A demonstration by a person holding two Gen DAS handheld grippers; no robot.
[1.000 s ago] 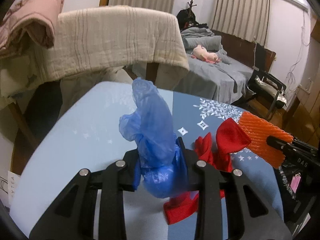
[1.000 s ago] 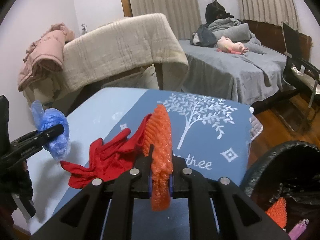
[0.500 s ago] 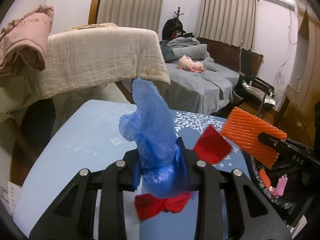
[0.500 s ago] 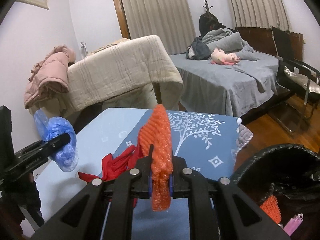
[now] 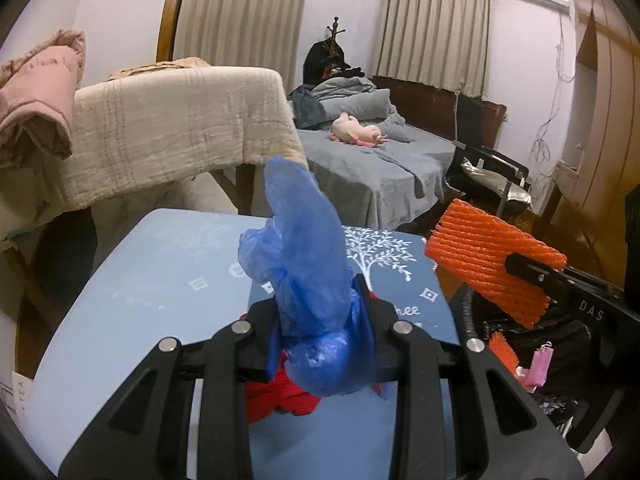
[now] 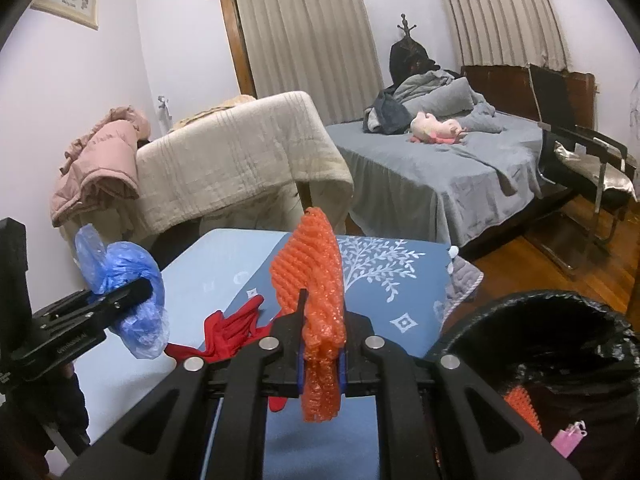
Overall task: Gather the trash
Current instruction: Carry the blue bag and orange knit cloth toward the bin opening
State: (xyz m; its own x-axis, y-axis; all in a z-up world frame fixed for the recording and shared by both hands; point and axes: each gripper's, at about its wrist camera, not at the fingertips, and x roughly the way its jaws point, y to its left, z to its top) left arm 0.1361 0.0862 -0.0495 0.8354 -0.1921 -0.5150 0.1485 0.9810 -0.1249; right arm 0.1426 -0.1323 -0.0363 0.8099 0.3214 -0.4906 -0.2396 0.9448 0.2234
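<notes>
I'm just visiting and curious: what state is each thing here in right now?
Left gripper: shut on blue plastic bag, lifted.
Right gripper: shut on orange foam net, lifted.
Red cloth: lying crumpled on table.
Trash bin: open, black-lined, partly filled.

I see a low table (image 6: pixel 224 264) covered in a blue cloth, pale blue on its left half and darker blue on its right, where a white tree print (image 6: pixel 380 256) and small diamond marks sit. A red cloth (image 6: pixel 228 332) lies crumpled directly on it, near the middle toward the near edge, across the line where the two blues meet. At the far right corner the cover hangs over the edge. Wooden floor (image 6: pixel 532 264) runs past the table's right edge.
</notes>
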